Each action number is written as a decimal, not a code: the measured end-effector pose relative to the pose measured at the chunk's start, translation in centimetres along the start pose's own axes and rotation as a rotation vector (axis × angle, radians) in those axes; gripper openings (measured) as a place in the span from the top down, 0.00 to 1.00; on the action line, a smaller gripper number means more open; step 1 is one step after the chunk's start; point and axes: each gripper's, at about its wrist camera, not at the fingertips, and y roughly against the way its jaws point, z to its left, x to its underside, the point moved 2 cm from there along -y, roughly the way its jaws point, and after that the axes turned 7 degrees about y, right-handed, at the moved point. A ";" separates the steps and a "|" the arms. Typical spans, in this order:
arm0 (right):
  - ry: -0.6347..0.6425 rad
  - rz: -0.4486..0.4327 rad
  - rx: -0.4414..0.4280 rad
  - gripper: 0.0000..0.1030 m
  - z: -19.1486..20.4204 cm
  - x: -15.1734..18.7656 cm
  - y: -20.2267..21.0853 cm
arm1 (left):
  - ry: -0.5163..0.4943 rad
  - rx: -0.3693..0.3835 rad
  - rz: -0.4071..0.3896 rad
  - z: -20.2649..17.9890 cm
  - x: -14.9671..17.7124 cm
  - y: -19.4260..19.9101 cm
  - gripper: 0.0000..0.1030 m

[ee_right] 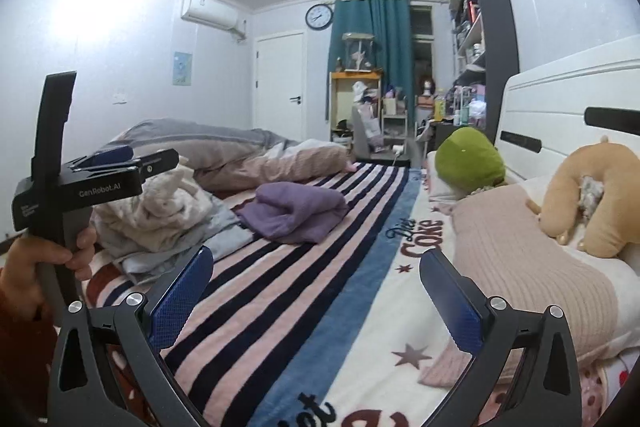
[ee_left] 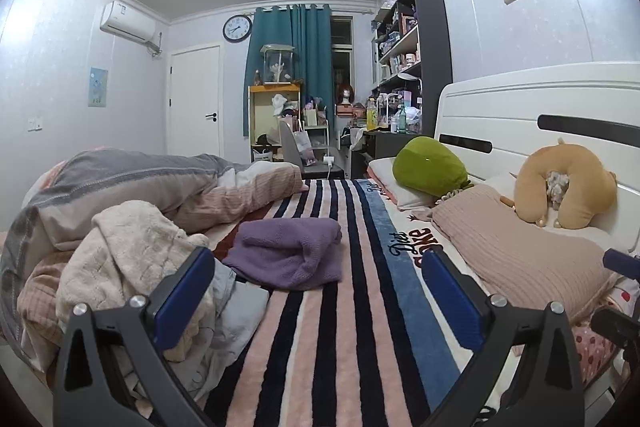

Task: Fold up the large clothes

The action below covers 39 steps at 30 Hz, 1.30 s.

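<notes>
Left wrist view: a bedroom is seen along the left gripper (ee_left: 318, 291), whose two blue-padded fingers (ee_left: 182, 301) are spread wide with nothing between them. Beyond the fingers a striped blanket (ee_left: 320, 327) in pink, white and dark blue is spread over the bed. A folded purple sweater (ee_left: 290, 253) lies on the blanket, ahead of the gripper and untouched by it. Left of the sweater a heap of unfolded clothes (ee_left: 132, 255) in cream and pale grey is piled, partly hidden by the left finger. Behind the heap a bunched duvet (ee_left: 160, 187) in grey and pink is seen. To the right a pink pillow (ee_left: 516, 255) lies against the white headboard (ee_left: 560, 107), with a green plush toy (ee_left: 430, 167) and a tan plush toy (ee_left: 568, 183) beside it.

Right wrist view: the right gripper (ee_right: 316, 295) is held over the near end of the same blanket (ee_right: 280, 287), its blue fingers (ee_right: 180, 301) likewise set wide apart and empty. The purple sweater (ee_right: 298, 211) is seen further up the bed, well apart from the fingers. At the left edge the left gripper (ee_right: 116, 159) is shown from the side, gripped by a hand (ee_right: 52, 255), just in front of the clothes heap (ee_right: 160, 215)
</notes>
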 end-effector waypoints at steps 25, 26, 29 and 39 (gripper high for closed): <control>-0.021 0.012 -0.018 0.00 0.6 -0.7 -0.8 | -0.007 0.002 0.016 1.1 0.3 -0.4 0.01; -0.024 0.013 -0.015 0.00 0.6 -0.7 -0.8 | -0.007 0.004 0.017 1.2 0.4 -0.4 0.01; -0.038 0.016 -0.006 0.00 0.3 -0.6 -0.7 | -0.009 0.008 0.023 1.2 0.4 -0.4 0.01; -0.079 0.016 0.002 0.00 -0.9 -0.2 -0.1 | -0.008 0.020 0.005 1.3 0.4 -0.2 0.01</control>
